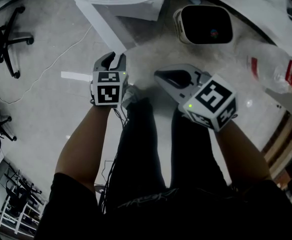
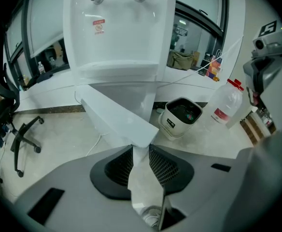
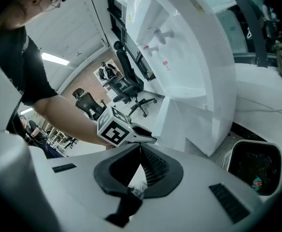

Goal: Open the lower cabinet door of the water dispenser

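Cabinet door point(image 2: 114, 115) on water dispenser point(image 2: 117, 37): thin stiff panel, likely light, smooth, maybe slippery. Left gripper point(image 2: 141, 146) pinching free edge, best leverage. Right gripper point(image 3: 137, 151) jaws pressed together, empty.

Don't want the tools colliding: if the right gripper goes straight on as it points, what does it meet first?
Most likely the left gripper, straight ahead at the edge of the open cabinet door; depth is unclear.

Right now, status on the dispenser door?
Left gripper clamped on free edge of cabinet door; door swung well open. Right gripper shut, empty. White bin and plastic bottle stand right of the water dispenser, off the door's arc.
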